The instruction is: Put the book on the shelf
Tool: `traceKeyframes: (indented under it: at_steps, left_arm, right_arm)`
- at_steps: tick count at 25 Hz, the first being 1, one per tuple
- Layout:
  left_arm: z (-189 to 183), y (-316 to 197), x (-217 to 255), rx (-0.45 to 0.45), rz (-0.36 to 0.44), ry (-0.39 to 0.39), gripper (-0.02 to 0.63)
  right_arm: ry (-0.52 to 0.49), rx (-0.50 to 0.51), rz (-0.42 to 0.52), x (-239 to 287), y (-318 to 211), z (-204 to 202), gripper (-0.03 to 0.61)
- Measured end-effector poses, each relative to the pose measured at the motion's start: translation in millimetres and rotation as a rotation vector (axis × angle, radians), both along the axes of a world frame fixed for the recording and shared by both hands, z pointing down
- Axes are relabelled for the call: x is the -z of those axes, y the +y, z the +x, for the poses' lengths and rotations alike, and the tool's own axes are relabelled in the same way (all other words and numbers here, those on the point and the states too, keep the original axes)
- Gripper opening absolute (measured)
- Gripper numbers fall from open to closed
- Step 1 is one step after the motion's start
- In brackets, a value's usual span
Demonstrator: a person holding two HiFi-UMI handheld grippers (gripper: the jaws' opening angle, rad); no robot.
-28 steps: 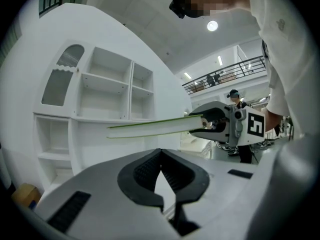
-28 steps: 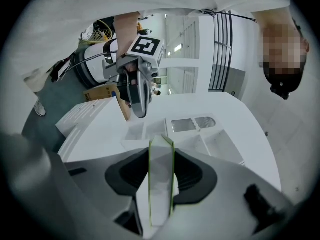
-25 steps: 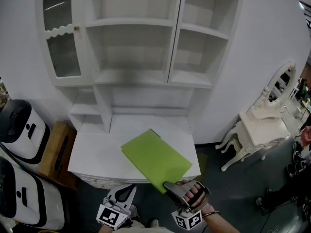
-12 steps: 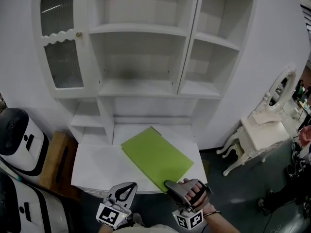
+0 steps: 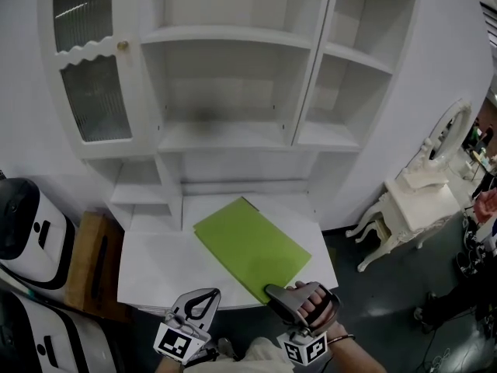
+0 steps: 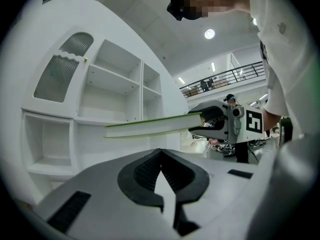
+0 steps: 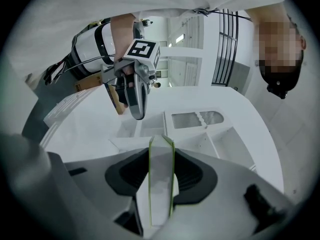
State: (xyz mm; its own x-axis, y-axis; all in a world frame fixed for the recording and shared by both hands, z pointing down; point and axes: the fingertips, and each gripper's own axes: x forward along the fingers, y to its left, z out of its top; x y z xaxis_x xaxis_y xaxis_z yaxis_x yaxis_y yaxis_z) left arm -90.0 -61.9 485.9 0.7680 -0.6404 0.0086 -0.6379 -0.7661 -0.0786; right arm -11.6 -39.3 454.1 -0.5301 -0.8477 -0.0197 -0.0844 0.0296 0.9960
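We've got right gripper (image 5: 281, 295) clamped on near corner of green book (image 5: 251, 247); thin, stiff, prob light imo. Left gripper (image 5: 203, 300) jaws together, empty

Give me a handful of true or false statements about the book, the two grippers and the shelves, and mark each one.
1. The right gripper holds the book. True.
2. The book already stands on a shelf. False: it is held flat in front of the shelves, not on any of them.
3. The left gripper has its jaws wide apart around the book. False: its jaws are together with nothing between them, beside the book.
4. The shelves in view hold nothing. True.
5. The book's cover is red. False: it is green.
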Motion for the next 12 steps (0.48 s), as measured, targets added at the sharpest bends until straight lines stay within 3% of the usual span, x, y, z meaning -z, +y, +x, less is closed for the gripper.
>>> traceKeyframes:
  at_steps: [12]
  left_arm:
    - [5,-27,-2,0.039,-0.017,-0.016,0.009]
  right_arm:
    - [0.012,0.044,0.007,7,-27,5,0.15]
